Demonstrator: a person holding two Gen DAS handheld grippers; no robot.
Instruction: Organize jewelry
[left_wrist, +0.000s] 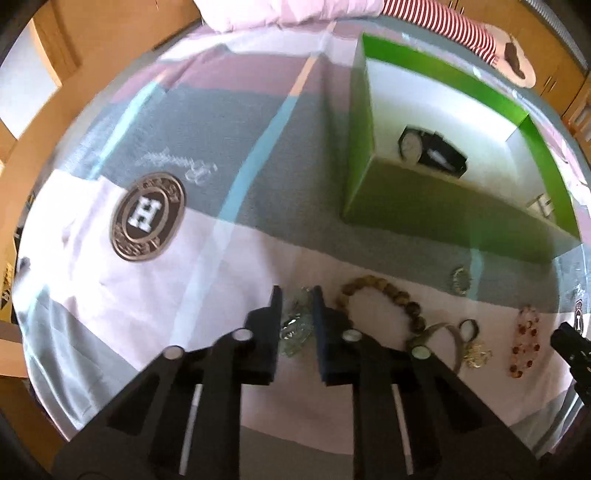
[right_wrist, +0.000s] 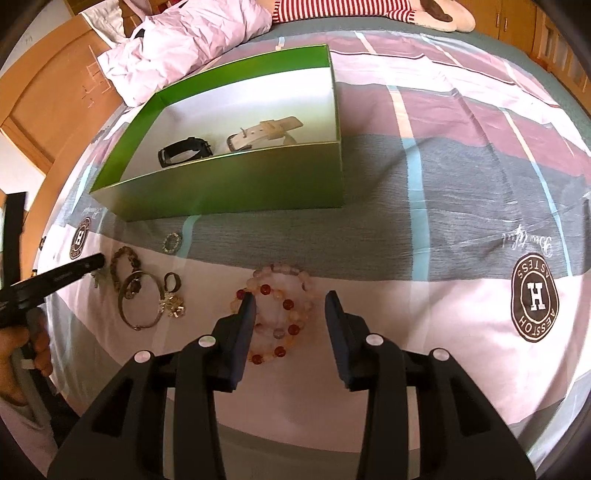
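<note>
My left gripper (left_wrist: 297, 295) points down at the bedspread, shut on a pale green glassy bracelet (left_wrist: 295, 326) that lies between its pads. To its right lie a brown wooden bead bracelet (left_wrist: 384, 295), a metal bangle (left_wrist: 445, 330), a dark ring (left_wrist: 469, 328) and a gold trinket (left_wrist: 478, 354). My right gripper (right_wrist: 291, 306) hangs open over a red and pink bead bracelet (right_wrist: 280, 314); its left finger overlaps the beads and its right finger stands apart. The green box (right_wrist: 236, 195) holds a black watch (right_wrist: 184, 151) and a white watch (right_wrist: 266, 133).
A small sparkly ring (right_wrist: 171, 242) lies near the box's front wall. A pink pillow (right_wrist: 192, 40) and a red-striped plush (right_wrist: 343, 9) sit at the head of the bed. Wooden furniture (right_wrist: 44, 92) borders the left side. A hand (right_wrist: 22, 347) holds the left gripper's handle.
</note>
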